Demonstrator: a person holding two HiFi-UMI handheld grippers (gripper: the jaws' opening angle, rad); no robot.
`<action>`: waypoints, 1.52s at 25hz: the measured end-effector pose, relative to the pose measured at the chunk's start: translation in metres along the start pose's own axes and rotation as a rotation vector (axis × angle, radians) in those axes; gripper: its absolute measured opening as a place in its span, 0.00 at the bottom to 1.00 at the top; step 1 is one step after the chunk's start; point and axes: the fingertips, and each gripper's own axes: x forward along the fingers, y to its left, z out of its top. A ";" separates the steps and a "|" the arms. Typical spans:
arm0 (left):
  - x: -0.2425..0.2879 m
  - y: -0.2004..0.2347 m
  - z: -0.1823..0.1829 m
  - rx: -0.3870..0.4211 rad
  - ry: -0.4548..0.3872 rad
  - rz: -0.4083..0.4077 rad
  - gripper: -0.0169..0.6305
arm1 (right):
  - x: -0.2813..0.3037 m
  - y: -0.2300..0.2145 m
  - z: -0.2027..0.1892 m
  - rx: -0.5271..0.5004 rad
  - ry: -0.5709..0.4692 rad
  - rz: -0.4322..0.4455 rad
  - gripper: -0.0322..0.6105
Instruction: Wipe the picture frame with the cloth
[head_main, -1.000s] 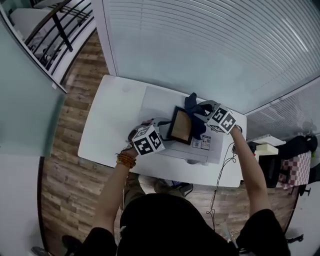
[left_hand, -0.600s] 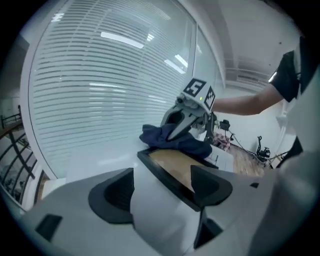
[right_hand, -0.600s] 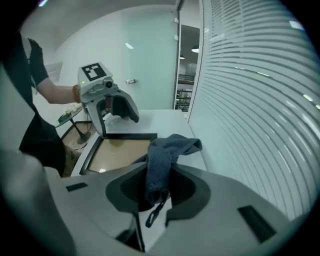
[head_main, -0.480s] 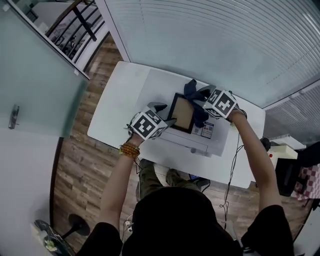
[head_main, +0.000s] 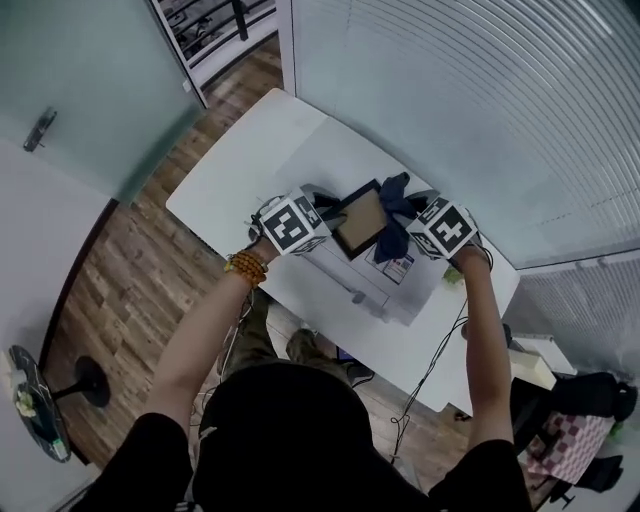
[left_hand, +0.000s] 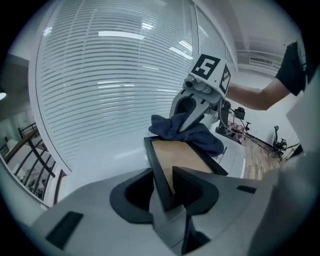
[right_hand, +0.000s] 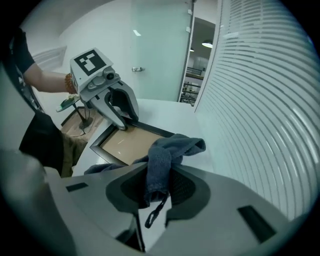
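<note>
Head view shows black-edged, tan-faced picture frame (head_main: 358, 222).

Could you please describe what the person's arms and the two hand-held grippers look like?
Both the left hand-held gripper and right hand-held gripper are light grey with dark jaw linings, each carrying a white cube printed with black square markers. The person wears black short sleeves and an orange bead bracelet on the left wrist.

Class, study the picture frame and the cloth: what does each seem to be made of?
Picture frame: smooth matte black rim, likely painted wood or plastic; tan panel shows light streaks, perhaps glazed. Cloth: dark blue, fuzzy nap and soft folds, likely microfibre or terry.
</note>
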 end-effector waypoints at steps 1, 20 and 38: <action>0.000 -0.001 -0.001 0.009 -0.003 0.010 0.21 | 0.002 0.003 0.000 -0.030 0.003 -0.004 0.16; -0.003 0.000 0.004 0.124 -0.084 0.114 0.15 | 0.026 -0.024 0.039 0.297 -0.238 -0.098 0.16; -0.068 -0.011 0.105 0.552 -0.451 0.116 0.51 | -0.072 0.022 0.130 0.631 -0.838 0.239 0.17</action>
